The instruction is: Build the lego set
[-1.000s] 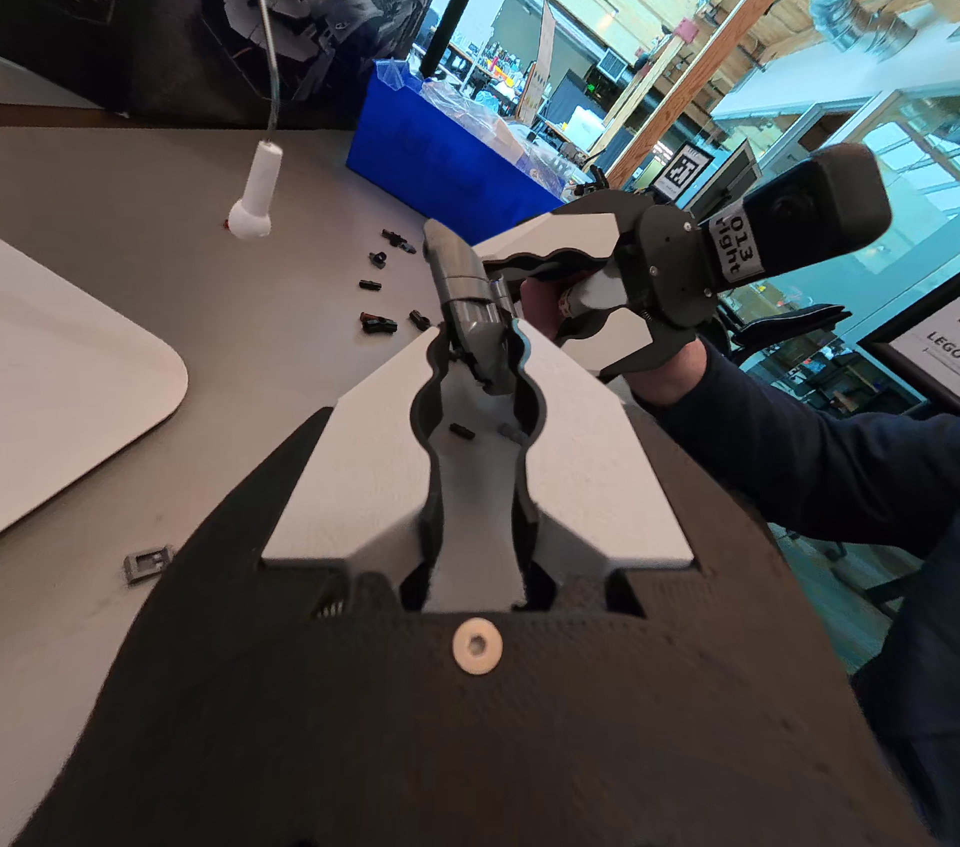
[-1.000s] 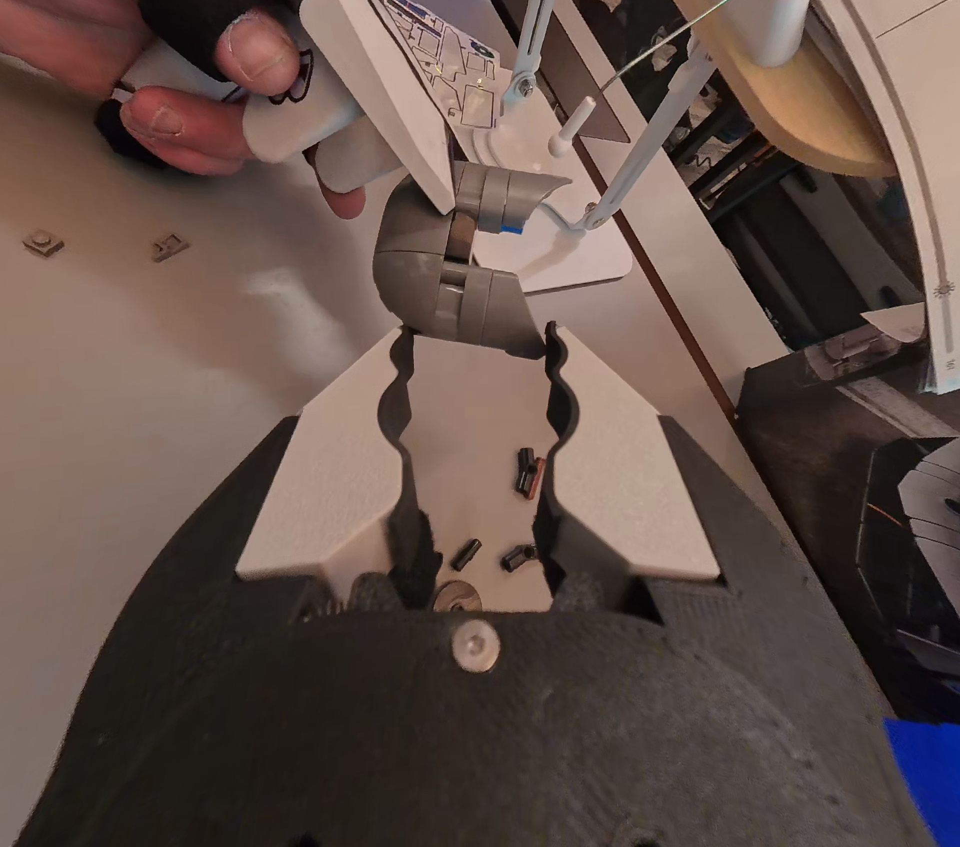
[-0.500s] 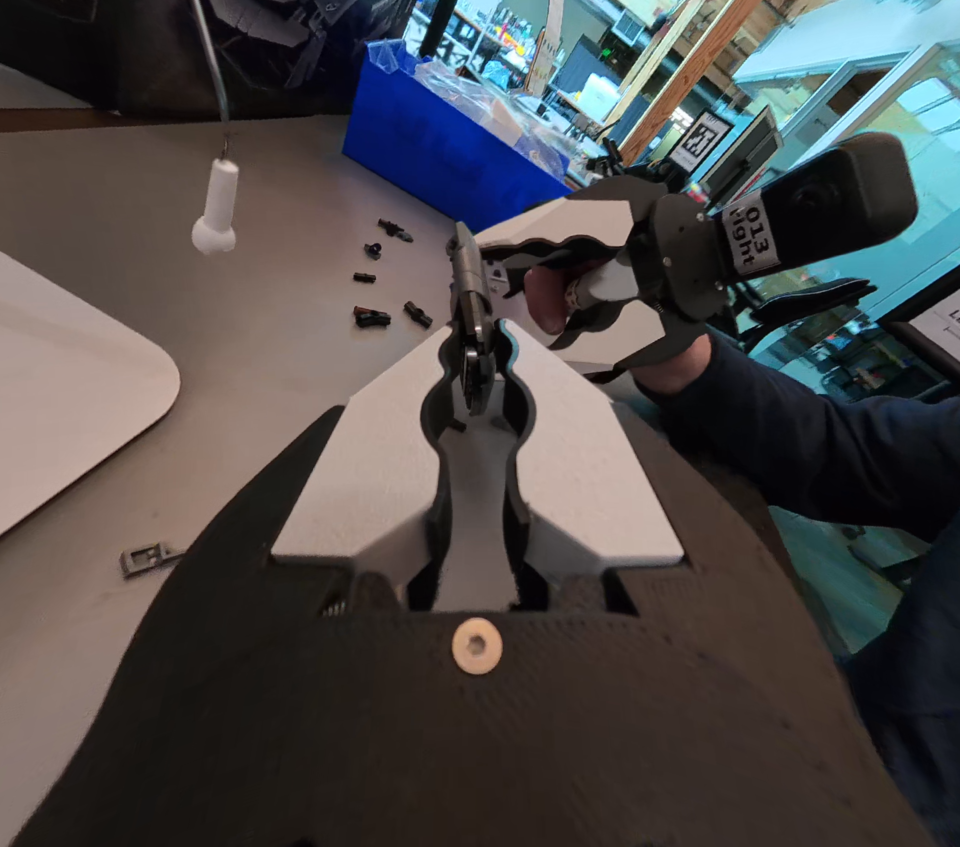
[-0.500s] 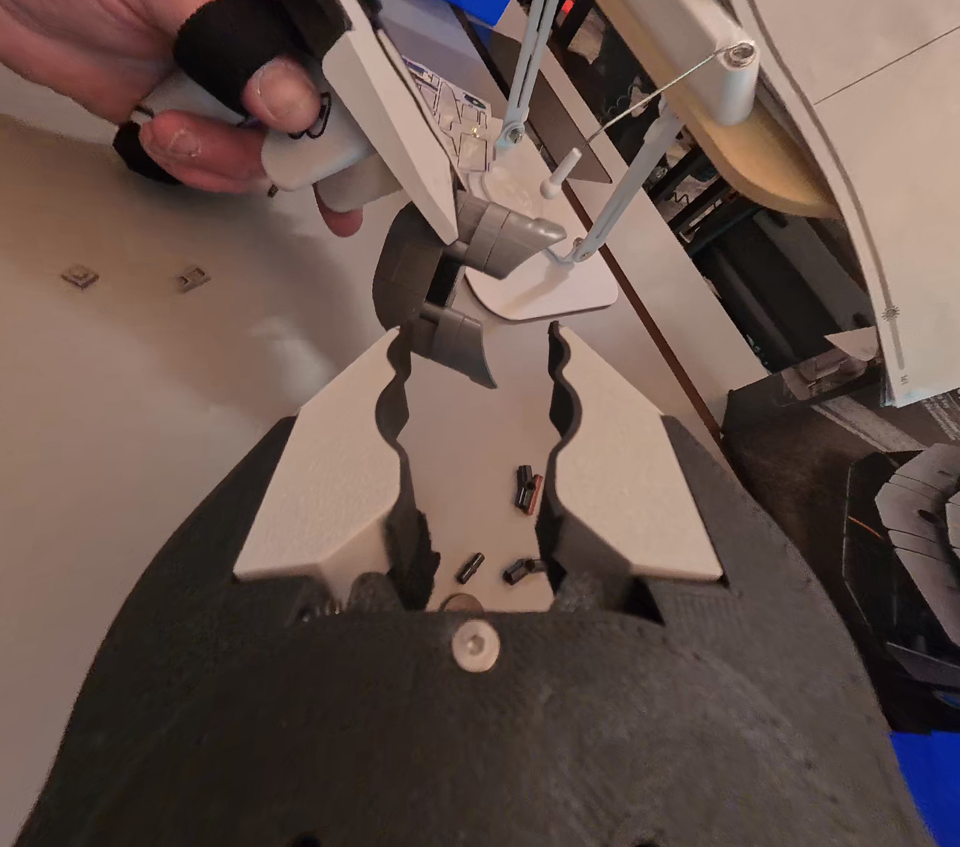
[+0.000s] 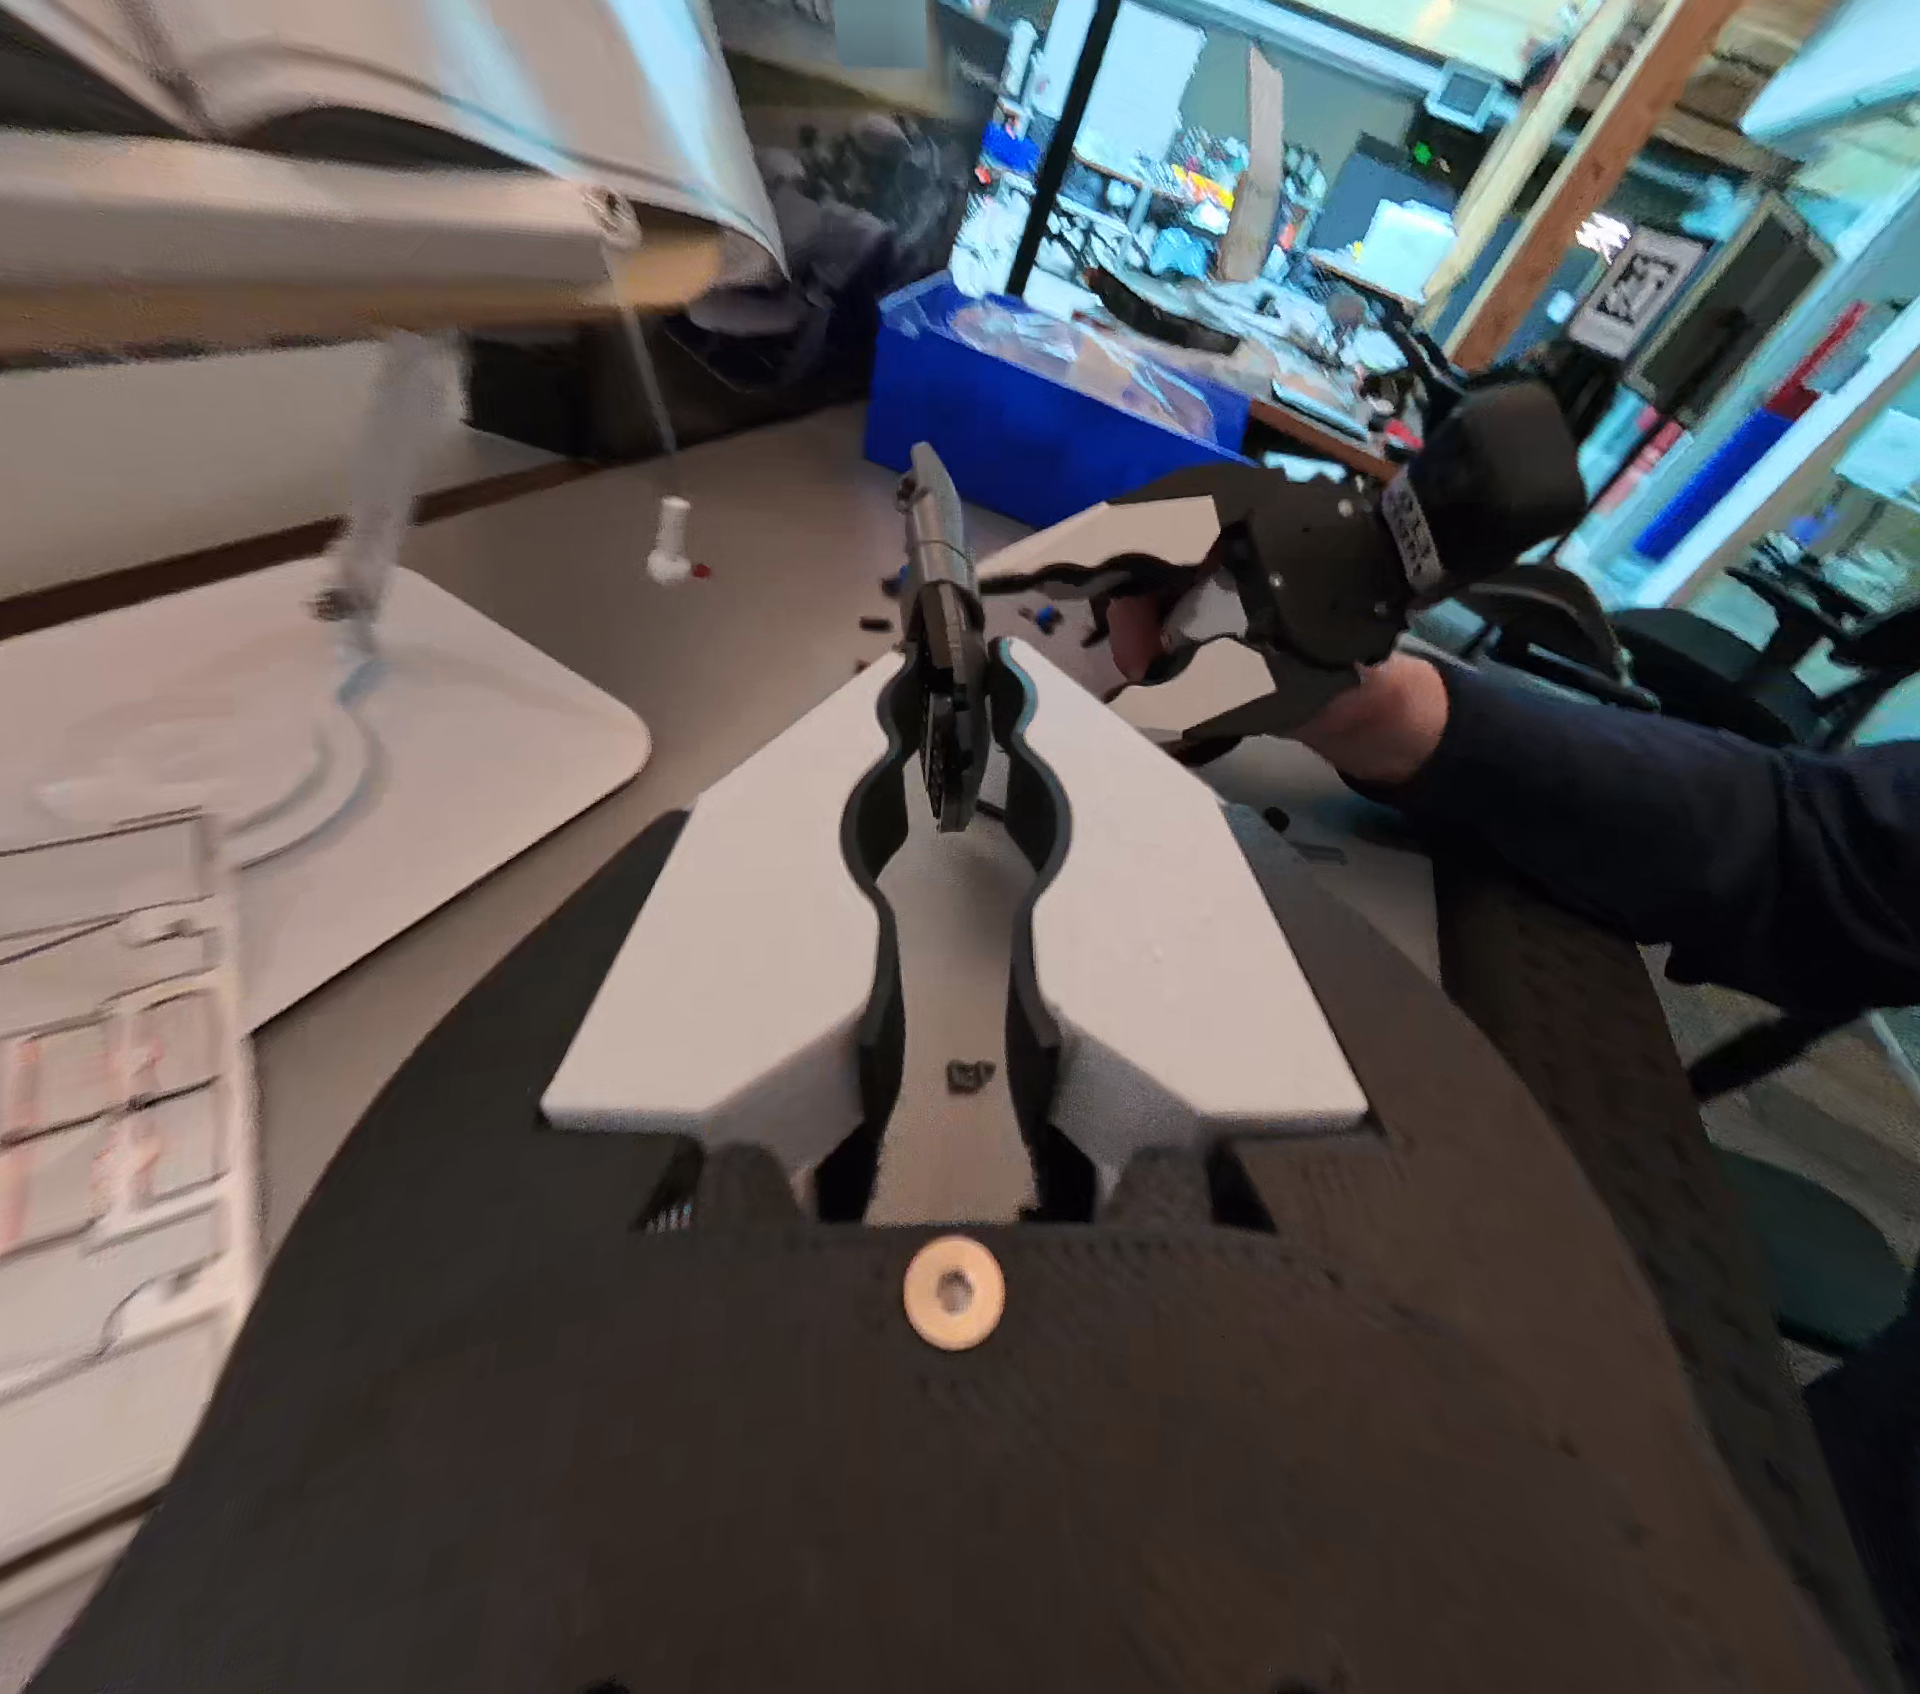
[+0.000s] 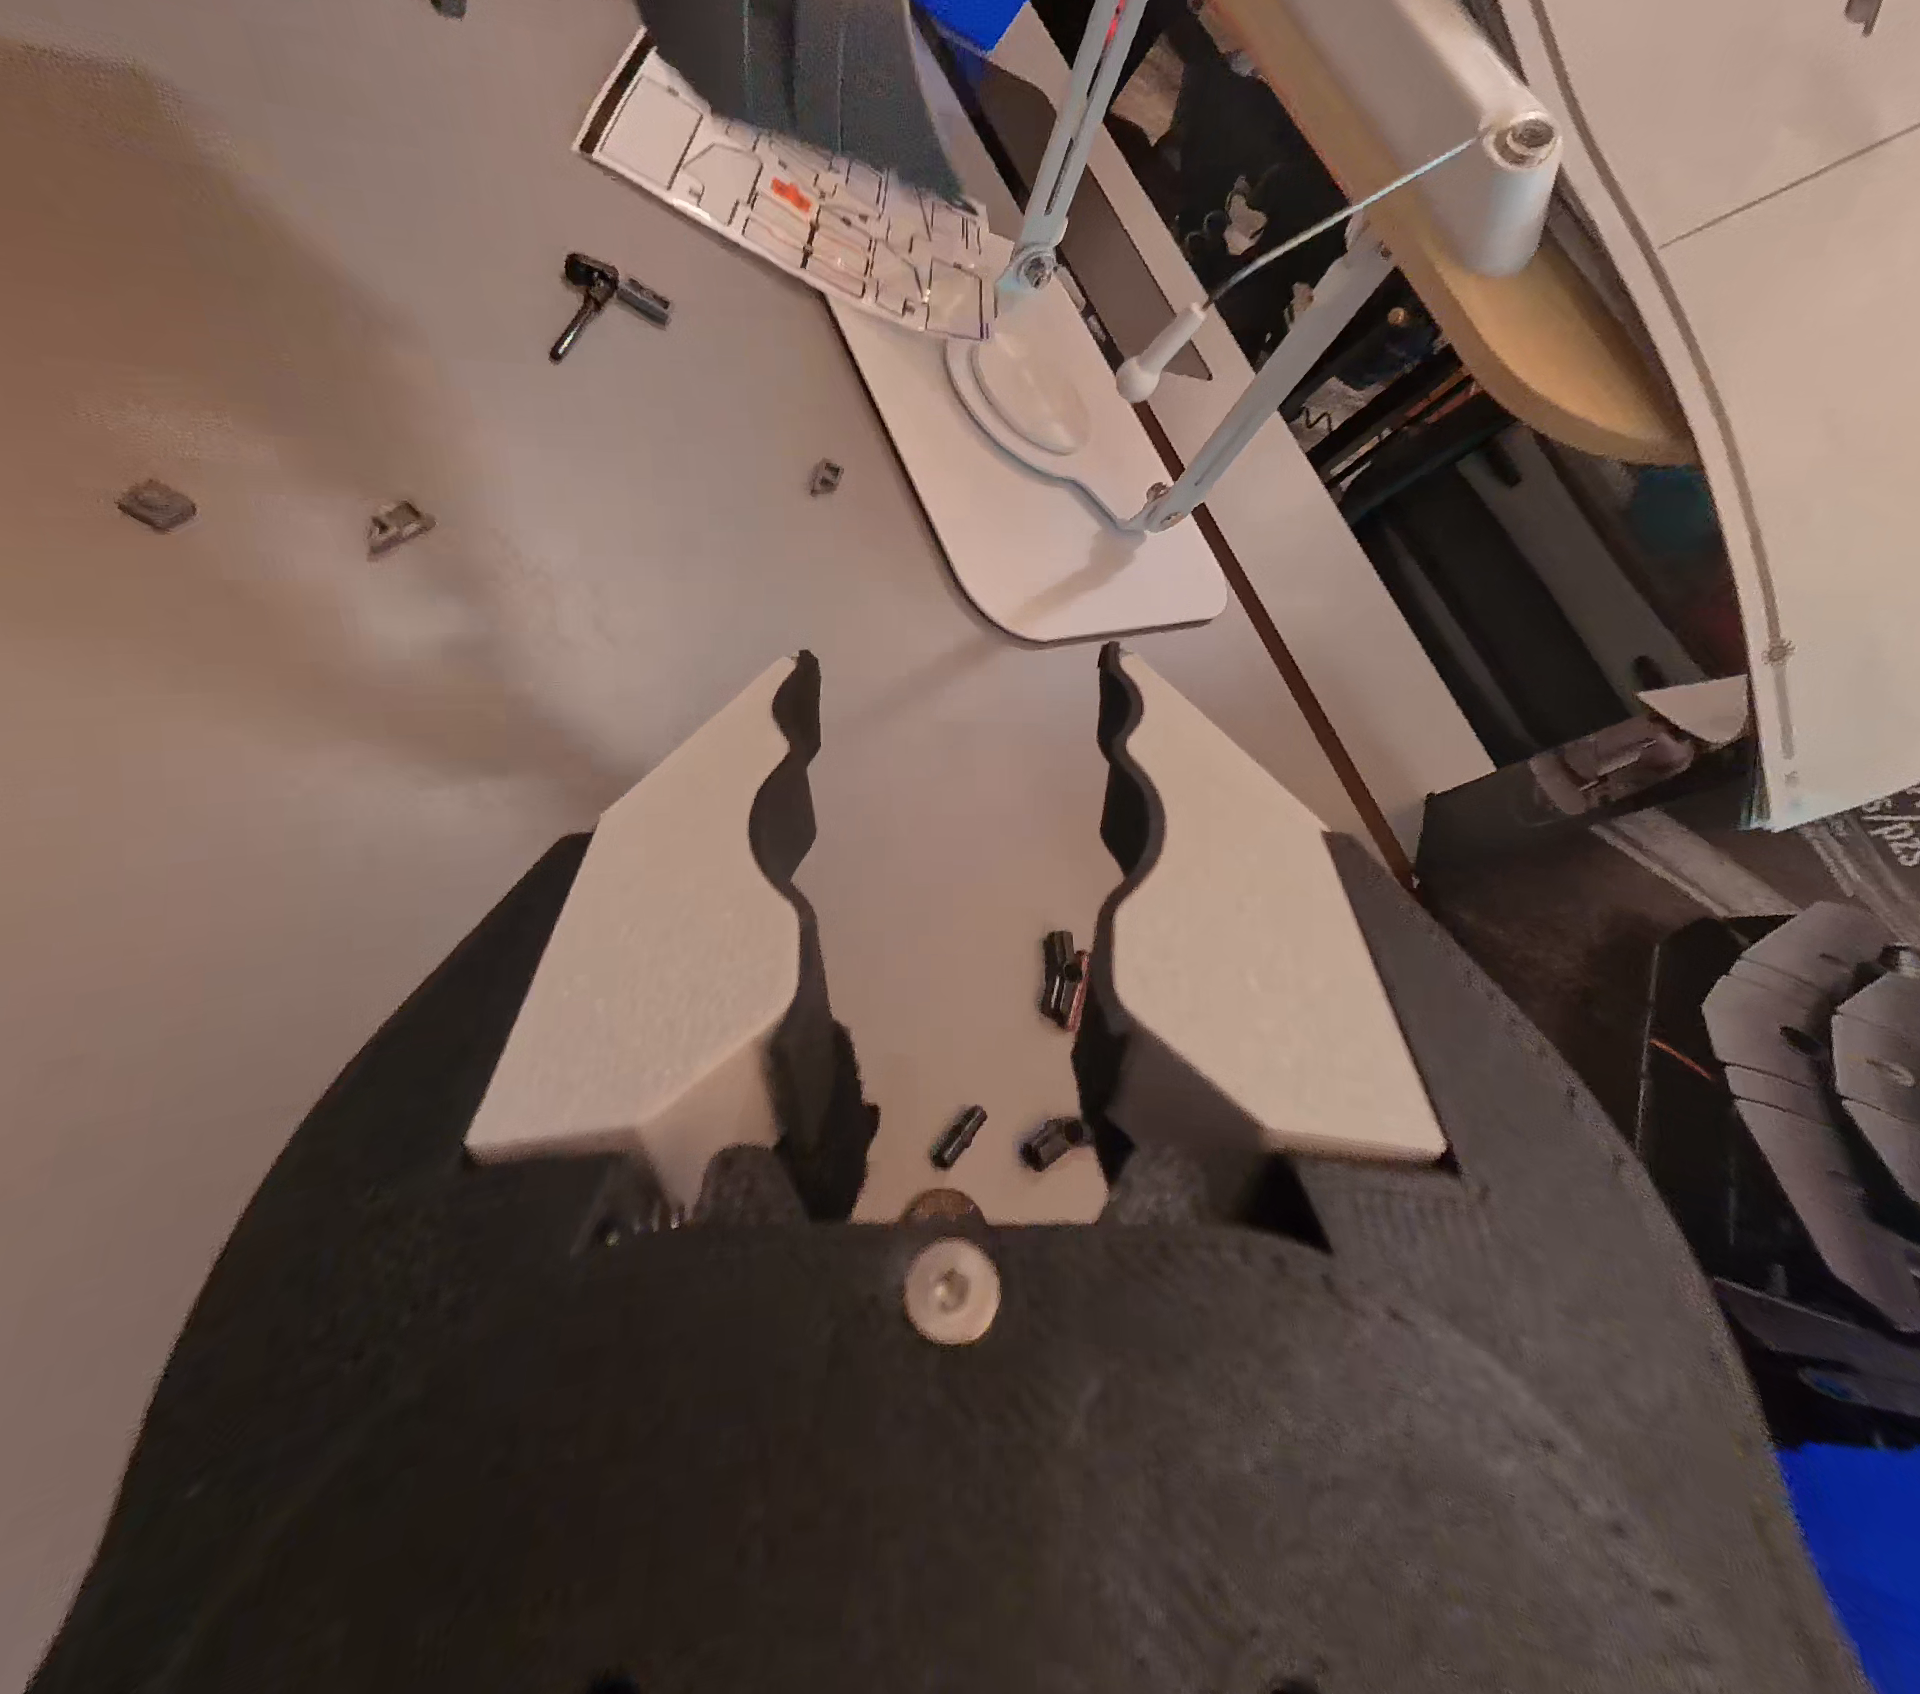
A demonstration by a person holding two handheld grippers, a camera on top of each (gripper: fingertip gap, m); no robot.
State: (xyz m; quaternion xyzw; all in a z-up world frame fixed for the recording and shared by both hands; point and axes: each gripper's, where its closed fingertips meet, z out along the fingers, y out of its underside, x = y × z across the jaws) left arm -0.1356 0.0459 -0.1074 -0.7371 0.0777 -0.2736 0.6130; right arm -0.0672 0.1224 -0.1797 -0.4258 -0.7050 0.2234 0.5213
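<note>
Left wrist view: jaws of left gripper pinch grey lego assembly edge-on, upper part rising above fingertips, held over grey table. Right gripper farther off at right, jaws spread, empty. Blue bin behind.

Right wrist view: right gripper jaws spread, nothing between. Small black pins on table below. Sticker sheet and white stand base ahead.

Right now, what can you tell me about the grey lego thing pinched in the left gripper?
The grey lego assembly is a narrow, curved build of smooth plastic pieces, seen edge-on. It stands nearly upright, lifted above the beige table. The left gripper is shut on its darker lower part, whose studded face shows between the white fingers. Nothing else touches it.
</note>
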